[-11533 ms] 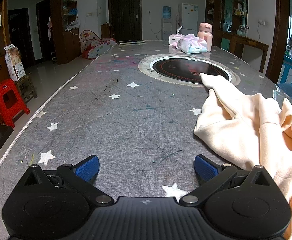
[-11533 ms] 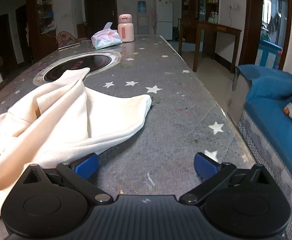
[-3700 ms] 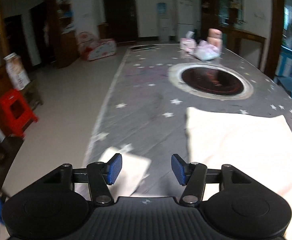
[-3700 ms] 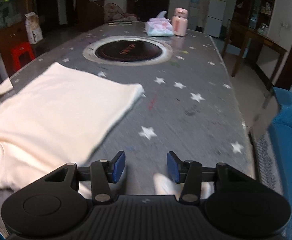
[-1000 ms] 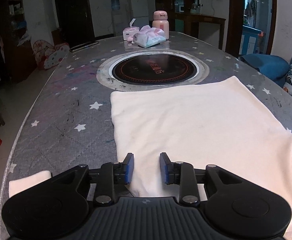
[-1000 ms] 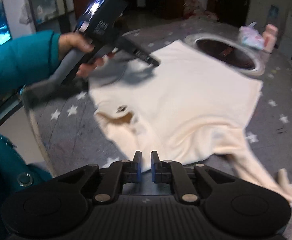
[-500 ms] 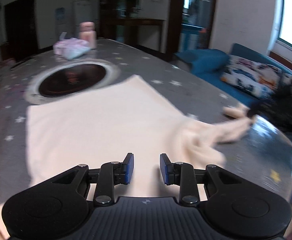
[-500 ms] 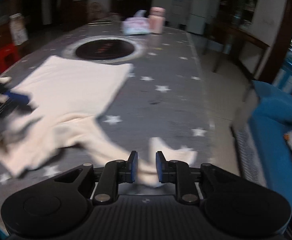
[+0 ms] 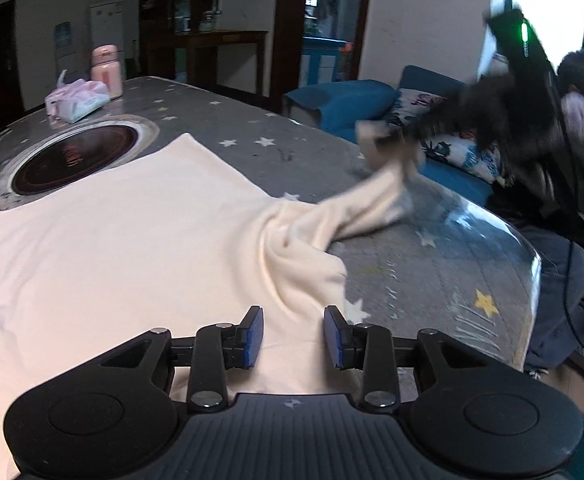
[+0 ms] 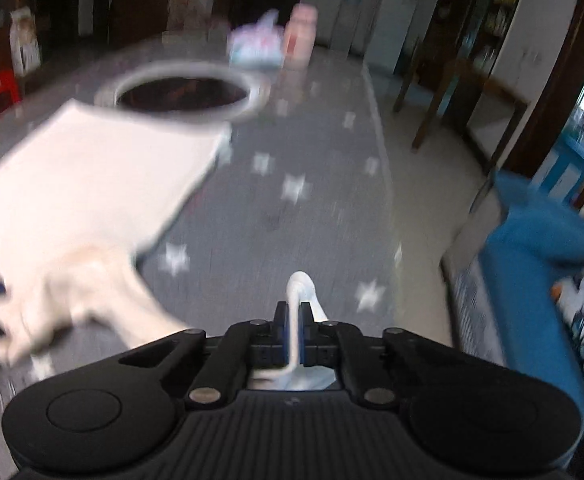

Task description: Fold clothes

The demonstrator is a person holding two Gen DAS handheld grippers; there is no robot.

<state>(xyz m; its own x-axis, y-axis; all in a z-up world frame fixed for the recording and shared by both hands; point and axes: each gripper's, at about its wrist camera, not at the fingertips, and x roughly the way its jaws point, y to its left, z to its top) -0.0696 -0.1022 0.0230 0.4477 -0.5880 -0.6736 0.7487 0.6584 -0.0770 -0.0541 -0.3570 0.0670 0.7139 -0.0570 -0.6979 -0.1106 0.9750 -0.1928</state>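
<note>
I am pinching the sleeve (image 10: 301,284) of the cream top (image 9: 132,240), spread on the table (image 9: 432,280), with my right gripper (image 10: 293,316). My left gripper (image 9: 292,334) is opening above the shoulder, touching nothing. Pulling hard could drag the flat body crooked.
</note>
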